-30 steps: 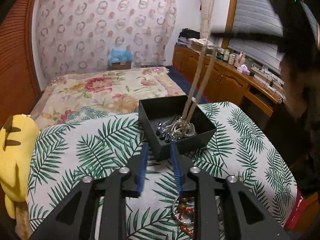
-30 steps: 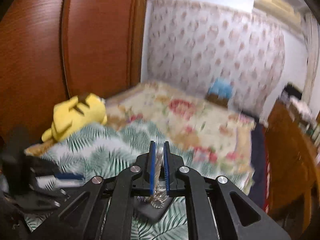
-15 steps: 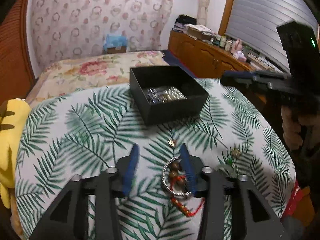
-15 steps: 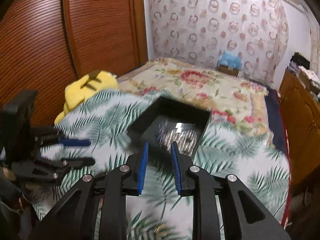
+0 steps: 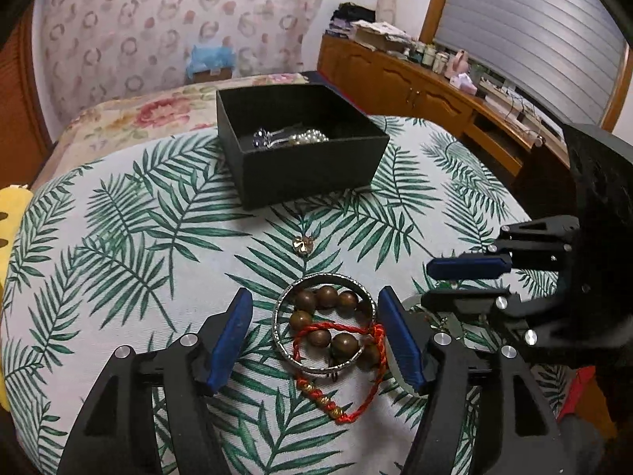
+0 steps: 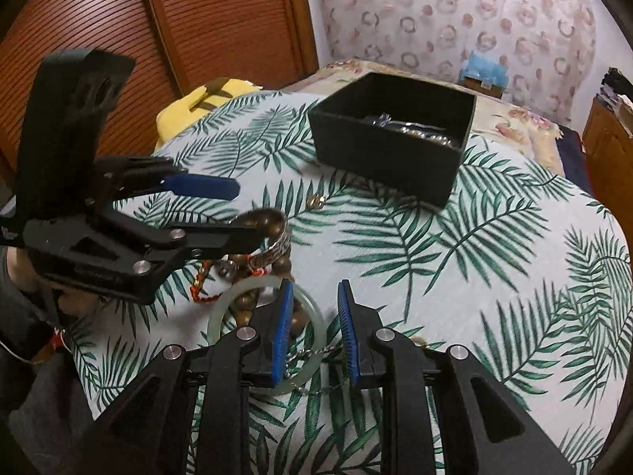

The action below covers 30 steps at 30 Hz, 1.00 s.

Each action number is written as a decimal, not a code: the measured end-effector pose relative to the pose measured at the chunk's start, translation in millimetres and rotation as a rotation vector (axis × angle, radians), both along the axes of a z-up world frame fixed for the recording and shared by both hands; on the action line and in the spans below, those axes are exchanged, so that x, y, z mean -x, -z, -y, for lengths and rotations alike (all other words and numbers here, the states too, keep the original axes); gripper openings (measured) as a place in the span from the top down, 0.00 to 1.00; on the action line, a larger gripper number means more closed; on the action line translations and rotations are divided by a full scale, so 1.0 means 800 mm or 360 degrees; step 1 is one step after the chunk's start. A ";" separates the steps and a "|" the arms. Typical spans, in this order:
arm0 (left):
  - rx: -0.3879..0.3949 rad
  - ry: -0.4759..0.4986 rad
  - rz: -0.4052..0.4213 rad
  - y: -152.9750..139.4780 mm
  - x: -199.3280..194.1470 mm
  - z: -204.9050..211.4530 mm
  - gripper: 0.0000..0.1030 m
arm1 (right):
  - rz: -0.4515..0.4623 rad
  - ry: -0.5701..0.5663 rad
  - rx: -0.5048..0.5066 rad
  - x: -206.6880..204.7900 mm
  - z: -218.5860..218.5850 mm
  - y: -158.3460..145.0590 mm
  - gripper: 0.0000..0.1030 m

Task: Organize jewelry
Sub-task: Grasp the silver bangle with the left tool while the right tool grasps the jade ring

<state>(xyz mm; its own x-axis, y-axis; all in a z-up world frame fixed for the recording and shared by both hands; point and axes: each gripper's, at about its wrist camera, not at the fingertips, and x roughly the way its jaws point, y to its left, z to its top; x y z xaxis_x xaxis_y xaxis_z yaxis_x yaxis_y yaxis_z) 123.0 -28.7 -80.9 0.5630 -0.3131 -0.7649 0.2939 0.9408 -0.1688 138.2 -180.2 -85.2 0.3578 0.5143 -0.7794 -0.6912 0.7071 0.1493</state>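
Bangle (image 5: 324, 323) near the black box (image 5: 300, 146) sits between the left gripper's (image 5: 316, 336) spread fingers, right gripper (image 6: 314, 326) open too; looks stiff and slippery, so probably pinch its rim.

Left tongs (image 5: 315, 330) spread wide; right tongs (image 6: 315, 330) parted, low.

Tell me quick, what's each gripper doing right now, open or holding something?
Left gripper: open, empty, fingers either side of the silver bangle.
Right gripper: open, empty, one finger over the jade bangle.
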 end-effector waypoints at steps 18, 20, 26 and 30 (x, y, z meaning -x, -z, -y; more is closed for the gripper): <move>-0.0037 0.0050 -0.0053 0.015 -0.006 0.014 0.46 | -0.0093 -0.0122 0.0009 0.004 -0.001 0.012 0.82; -0.0055 0.0040 -0.0033 0.014 -0.004 0.014 0.46 | -0.0088 -0.0122 0.0009 0.005 0.000 0.011 0.83; -0.0012 -0.0038 0.0058 -0.005 0.003 -0.005 0.46 | -0.0043 -0.0112 0.0014 0.010 0.002 0.004 0.91; 0.0004 -0.0084 0.0110 -0.019 0.005 -0.016 0.46 | 0.0003 -0.0078 0.0012 0.012 0.004 -0.002 0.91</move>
<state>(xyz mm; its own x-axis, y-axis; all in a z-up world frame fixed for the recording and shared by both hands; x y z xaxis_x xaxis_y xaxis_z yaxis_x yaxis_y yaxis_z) 119.1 -15.8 -65.3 0.6302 -0.2836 -0.7228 0.2553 0.9548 -0.1521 129.0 -183.3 -83.8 0.3337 0.5253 -0.7828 -0.7255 0.6733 0.1426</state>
